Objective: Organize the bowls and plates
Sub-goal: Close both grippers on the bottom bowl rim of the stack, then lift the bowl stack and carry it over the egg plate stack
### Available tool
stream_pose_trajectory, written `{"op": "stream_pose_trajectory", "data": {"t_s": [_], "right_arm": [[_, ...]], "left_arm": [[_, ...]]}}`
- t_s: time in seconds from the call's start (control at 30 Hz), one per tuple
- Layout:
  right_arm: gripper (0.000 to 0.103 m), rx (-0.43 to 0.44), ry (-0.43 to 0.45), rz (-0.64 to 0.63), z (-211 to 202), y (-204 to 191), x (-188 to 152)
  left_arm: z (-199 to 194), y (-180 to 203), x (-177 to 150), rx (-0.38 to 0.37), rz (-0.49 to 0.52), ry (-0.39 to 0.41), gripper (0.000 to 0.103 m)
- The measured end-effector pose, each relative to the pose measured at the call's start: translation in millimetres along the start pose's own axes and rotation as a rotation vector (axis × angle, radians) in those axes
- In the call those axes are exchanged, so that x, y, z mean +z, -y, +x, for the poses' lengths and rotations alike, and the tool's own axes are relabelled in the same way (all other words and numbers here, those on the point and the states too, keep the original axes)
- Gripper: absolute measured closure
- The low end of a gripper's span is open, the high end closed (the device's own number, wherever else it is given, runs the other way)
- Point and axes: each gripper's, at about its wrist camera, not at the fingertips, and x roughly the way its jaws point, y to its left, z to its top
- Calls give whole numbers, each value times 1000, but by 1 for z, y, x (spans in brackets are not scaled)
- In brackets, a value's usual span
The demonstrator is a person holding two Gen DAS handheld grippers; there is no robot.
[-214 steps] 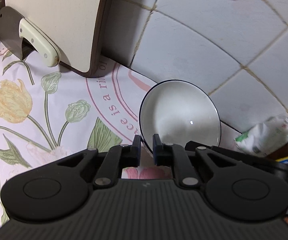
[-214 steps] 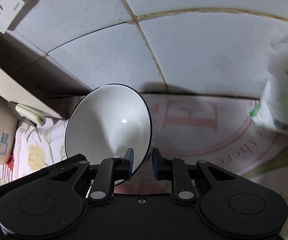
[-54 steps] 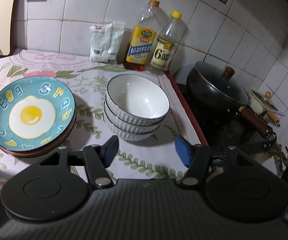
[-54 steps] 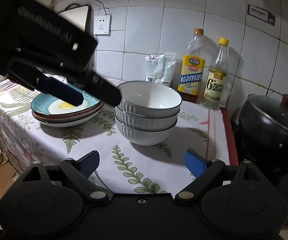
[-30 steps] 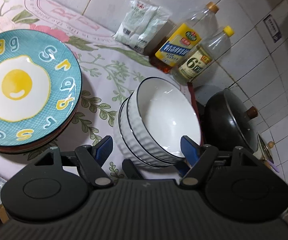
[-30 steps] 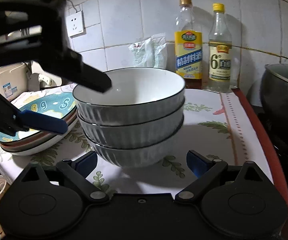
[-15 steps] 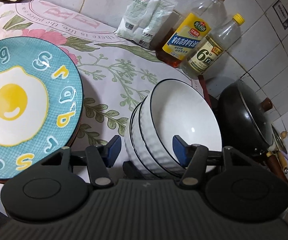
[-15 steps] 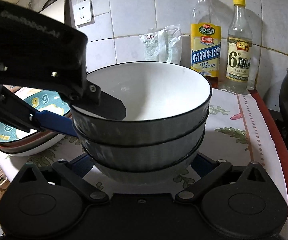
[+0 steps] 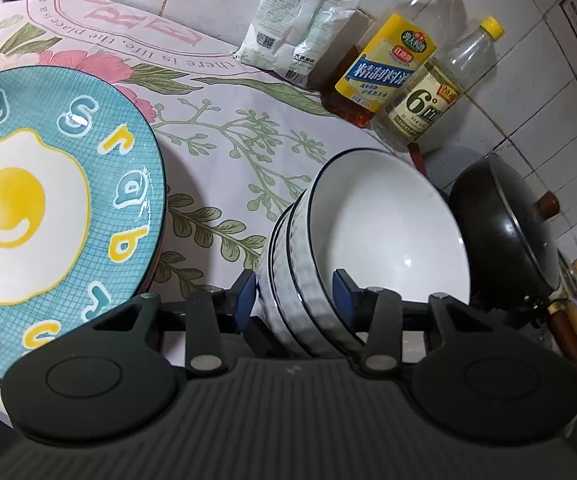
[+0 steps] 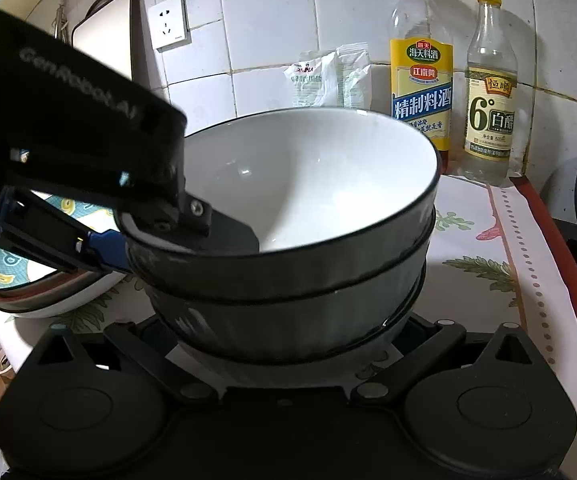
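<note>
On the floral tablecloth [image 9: 224,92] the egg-patterned plates [image 9: 48,208] sit stacked beside the three nested white bowls [image 10: 308,208], sorted by kind, probably ready to carry. The right gripper [image 10: 284,332] straddles the stack's base, jaws wide, pads hidden, so contact cannot be told. The left gripper [image 9: 294,294] is closing over the bowls' near rim, one finger inside, one outside, not yet pressing.
</note>
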Motion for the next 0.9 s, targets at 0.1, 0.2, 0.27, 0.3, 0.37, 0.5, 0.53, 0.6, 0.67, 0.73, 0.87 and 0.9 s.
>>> {"op": "stream_pose_trajectory", "data": {"t_s": [0.1,0.2,0.27,0.3,0.37,0.5,0.53,0.6,0.67,0.73,0.87,0.9], "right_arm": [[0,2,-2,-3,1,0,1],[0,1,7,-10,-1,0,-1],[0,0,12,-17,-2,-1,-2],[0,0,14,-19,-3,-2,-3],[0,-1,19,-25,-5,-3,-5],[0,-4,20,-30,-8,-5,-7],[0,-9,16,-23,-10,-6,-7],[0,-19,15,-13,-13,-8,-7],[0,-24,16,-17,-16,-10,-7],[0,-26,14,-34,-19,-14,-5],[0,-26,17,-74,-30,-25,1],[0,-25,19,-81,-32,-28,3]], "left_arm": [[1,3,-1,15,31,6,65],[0,4,-2,13,45,9,65],[0,4,-3,13,54,10,65],[0,3,-3,12,54,10,65],[-1,4,-4,11,61,10,66],[-3,9,-6,10,119,3,66],[-4,9,-7,9,123,1,66],[-6,10,-8,2,126,-4,66],[-11,9,-10,-4,127,-3,66],[-17,8,-11,-13,116,-4,66],[-33,-1,-12,-29,47,4,66],[-38,-2,-12,-32,41,10,66]]}}
